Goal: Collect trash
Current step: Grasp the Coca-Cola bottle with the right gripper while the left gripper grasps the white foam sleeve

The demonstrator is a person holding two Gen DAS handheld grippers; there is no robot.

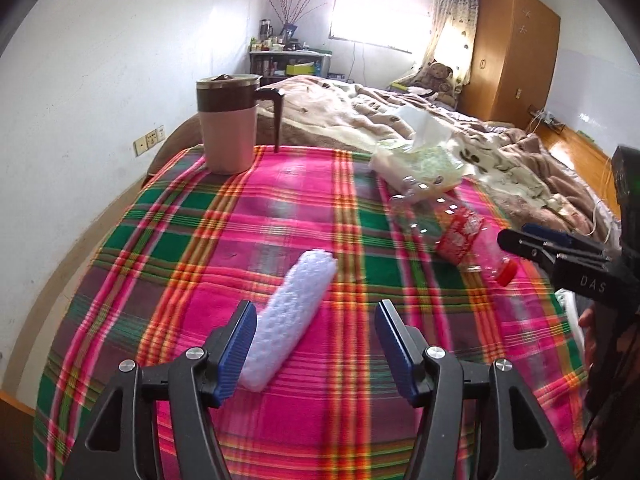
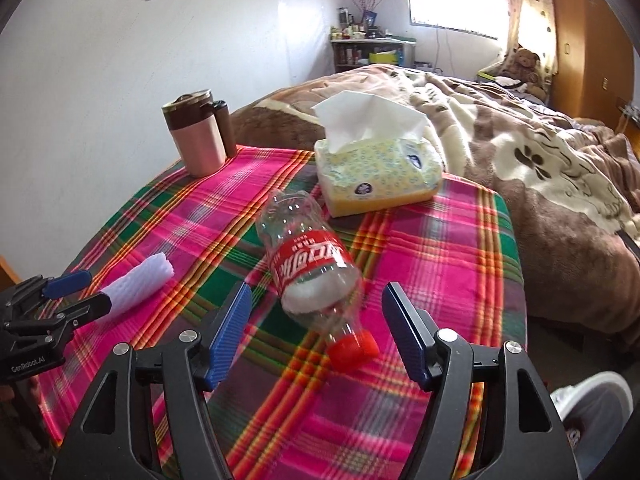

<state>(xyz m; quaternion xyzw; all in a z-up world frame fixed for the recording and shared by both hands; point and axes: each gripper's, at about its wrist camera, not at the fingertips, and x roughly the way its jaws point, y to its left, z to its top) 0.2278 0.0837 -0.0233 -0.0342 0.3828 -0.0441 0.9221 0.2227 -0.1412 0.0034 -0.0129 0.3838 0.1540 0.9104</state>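
Observation:
A white foam roll [image 1: 294, 316] lies on the plaid cloth [image 1: 240, 240] between the fingers of my left gripper [image 1: 316, 316], close against the left pad; the right pad stands clear of it, so the jaws are open. An empty clear bottle [image 2: 312, 268] with a red label and red cap [image 2: 352, 348] lies on its side, neck end between the fingers of my right gripper [image 2: 316, 300], which is open and not touching it. In the right wrist view the left gripper [image 2: 94, 290] sits at the roll [image 2: 140, 284]. The left wrist view catches the bottle [image 1: 456, 236] and the right gripper [image 1: 520, 234].
A pink and brown lidded mug [image 2: 198, 136] stands at the cloth's far left. A yellow tissue pack [image 2: 376, 168] lies just beyond the bottle. A bed with a brown blanket [image 2: 520, 140] borders the far and right sides. A white shoe [image 2: 592, 400] shows at the lower right.

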